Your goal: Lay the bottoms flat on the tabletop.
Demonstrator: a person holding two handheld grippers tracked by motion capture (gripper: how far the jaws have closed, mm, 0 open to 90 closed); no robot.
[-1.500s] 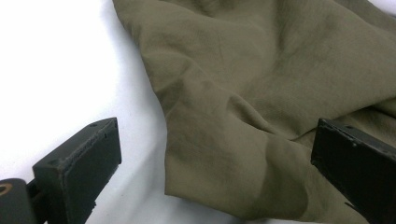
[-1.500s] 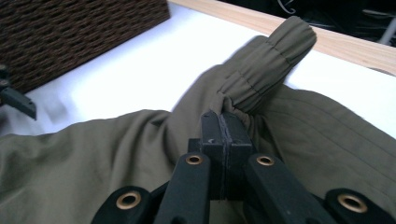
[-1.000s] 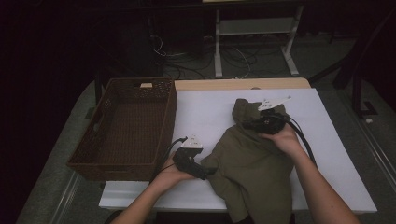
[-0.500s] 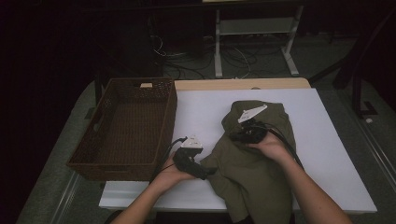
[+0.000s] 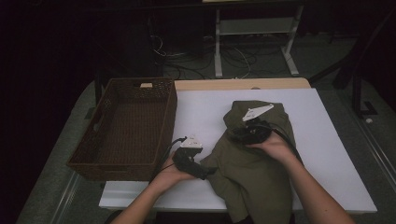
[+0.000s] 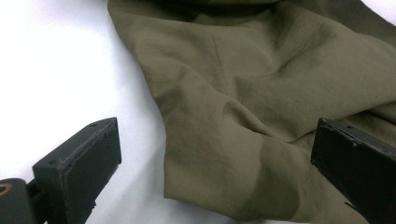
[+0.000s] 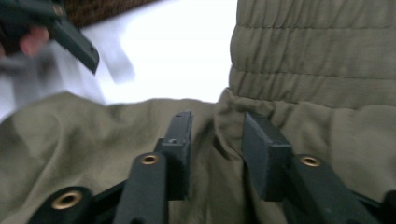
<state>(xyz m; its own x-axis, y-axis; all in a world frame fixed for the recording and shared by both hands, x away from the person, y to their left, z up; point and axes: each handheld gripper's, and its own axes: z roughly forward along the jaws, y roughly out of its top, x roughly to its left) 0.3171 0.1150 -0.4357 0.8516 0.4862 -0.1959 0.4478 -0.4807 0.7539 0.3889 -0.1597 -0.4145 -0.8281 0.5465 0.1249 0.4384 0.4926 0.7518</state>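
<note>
Garment (image 5: 254,163) under right claw (image 7: 215,140), fold seemingly between parted jaws

Table (image 5: 205,112): white top, with a pale wooden strip along its 12 o'clock edge. Two items lie directly on it. A dark brown wicker basket (image 5: 93,154) occupies the 9 o'clock side, its left wall overhanging the table edge. An olive-green garment (image 5: 252,172) lies crumpled from centre toward 5 o'clock, its lower part hanging over the near edge; its elastic waistband faces 12 o'clock.
</note>
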